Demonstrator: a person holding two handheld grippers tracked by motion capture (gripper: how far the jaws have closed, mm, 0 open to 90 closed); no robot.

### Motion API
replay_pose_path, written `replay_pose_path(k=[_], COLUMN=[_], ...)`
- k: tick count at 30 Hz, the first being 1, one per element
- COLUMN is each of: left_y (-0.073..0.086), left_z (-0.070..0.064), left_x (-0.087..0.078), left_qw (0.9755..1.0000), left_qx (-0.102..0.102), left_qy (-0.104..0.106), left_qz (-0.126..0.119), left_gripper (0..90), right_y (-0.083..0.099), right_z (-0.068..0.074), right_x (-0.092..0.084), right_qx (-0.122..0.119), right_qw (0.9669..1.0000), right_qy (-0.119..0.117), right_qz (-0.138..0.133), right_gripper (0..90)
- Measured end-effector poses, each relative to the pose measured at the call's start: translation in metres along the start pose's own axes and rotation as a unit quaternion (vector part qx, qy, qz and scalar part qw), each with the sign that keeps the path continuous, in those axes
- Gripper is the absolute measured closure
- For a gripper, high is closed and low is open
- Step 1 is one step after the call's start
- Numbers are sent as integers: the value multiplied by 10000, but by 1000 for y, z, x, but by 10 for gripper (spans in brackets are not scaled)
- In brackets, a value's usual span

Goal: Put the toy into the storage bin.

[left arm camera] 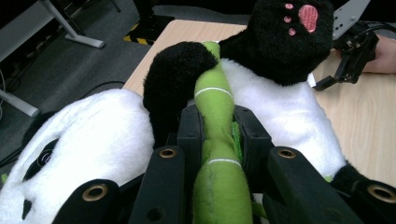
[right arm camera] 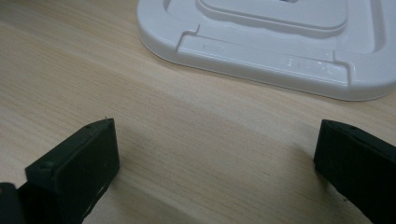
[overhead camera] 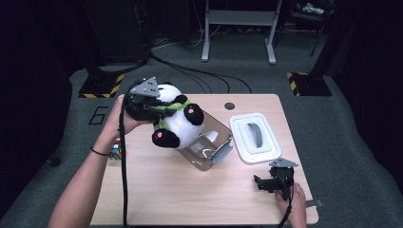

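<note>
Light falls from above onto the pale wooden table (overhead camera: 190, 190), which stands bright while the grey carpet and the room beyond it sink into near black. In the high view the picture is soft and a little grainy, with faint glare on the clear plastic box (overhead camera: 209, 145) at the table's middle and a mild sheen on the white plastic lid (overhead camera: 240, 137) just beside it. In the right gripper view the wood grain is sharp, the black jaws cast soft shadows, and the lid blurs.
</note>
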State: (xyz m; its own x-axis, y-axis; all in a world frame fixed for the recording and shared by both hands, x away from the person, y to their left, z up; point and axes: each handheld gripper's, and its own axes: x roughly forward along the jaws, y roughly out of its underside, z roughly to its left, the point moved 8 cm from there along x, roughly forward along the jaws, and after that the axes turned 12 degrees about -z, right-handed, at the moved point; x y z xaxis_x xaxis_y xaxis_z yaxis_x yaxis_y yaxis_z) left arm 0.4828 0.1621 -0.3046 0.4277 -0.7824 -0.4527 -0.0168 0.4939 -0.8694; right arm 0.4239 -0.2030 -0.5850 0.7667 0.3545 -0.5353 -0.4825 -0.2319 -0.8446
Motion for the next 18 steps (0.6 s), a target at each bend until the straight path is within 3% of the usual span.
replay_pose_path(k=[7, 11, 18], left_y=[-4, -6, -6], left_z=[2, 1, -1], left_x=[19, 30, 48], left_qw=[10000, 9999, 9999], left_qx=[64, 41, -1], left_qy=[42, 128, 103], left_qz=[51, 46, 79], left_gripper=[751, 751, 751], right_y=[0, 0, 0], right_z=[0, 0, 0], right_x=[0, 0, 0], right_qx=[-3, -1, -2], right_qw=[10000, 10000, 10000], right_qy=[0, 0, 0], right_qz=[-1, 0, -1], right_gripper=[0, 0, 0])
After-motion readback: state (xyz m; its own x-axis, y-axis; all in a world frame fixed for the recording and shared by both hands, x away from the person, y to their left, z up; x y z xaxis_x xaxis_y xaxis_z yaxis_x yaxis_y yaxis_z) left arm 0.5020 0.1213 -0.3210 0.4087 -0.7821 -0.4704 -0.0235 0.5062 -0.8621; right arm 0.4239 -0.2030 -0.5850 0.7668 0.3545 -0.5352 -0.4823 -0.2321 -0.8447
